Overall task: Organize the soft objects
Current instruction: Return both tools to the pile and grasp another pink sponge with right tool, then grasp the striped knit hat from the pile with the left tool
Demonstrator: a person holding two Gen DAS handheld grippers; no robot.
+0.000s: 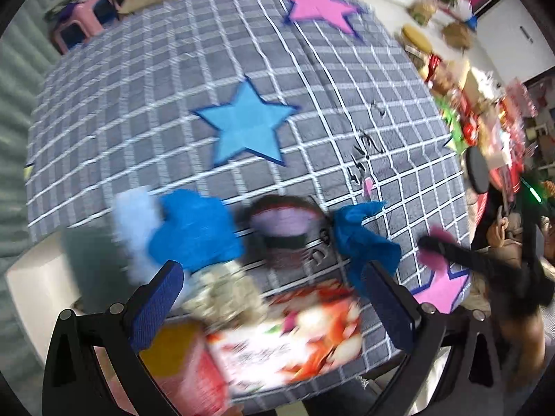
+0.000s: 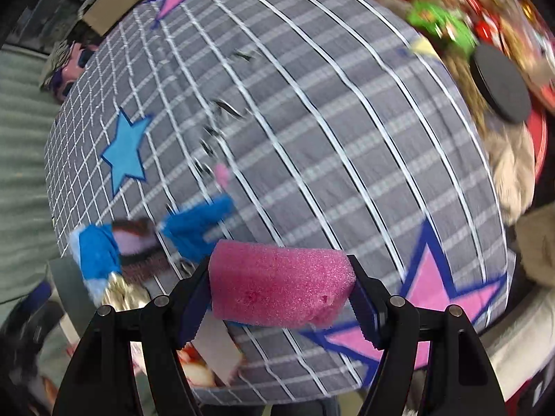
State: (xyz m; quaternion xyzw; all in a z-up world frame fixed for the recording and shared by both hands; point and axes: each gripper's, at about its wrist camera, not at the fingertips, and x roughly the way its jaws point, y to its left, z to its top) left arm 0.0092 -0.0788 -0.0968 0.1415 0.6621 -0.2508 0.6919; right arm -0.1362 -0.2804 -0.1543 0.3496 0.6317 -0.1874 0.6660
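- pink foam block (image 2: 281,291): light, spongy, easily squashed; best taken across its short ends. clamped endwise in right gripper (image 2: 281,296), above the grid-patterned bedcover (image 2: 312,138).
- right gripper: pointed steeply down, near a pink star patch (image 2: 426,291).
- left gripper (image 1: 274,298): jaws wide, empty, pointed straight down over blurred blue soft items (image 1: 197,228) and a snack packet (image 1: 288,332).

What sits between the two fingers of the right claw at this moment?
A pink foam block spans the gap of the right claw, both blue pads pressing its ends. The right wrist view shows this, above the checked star blanket.
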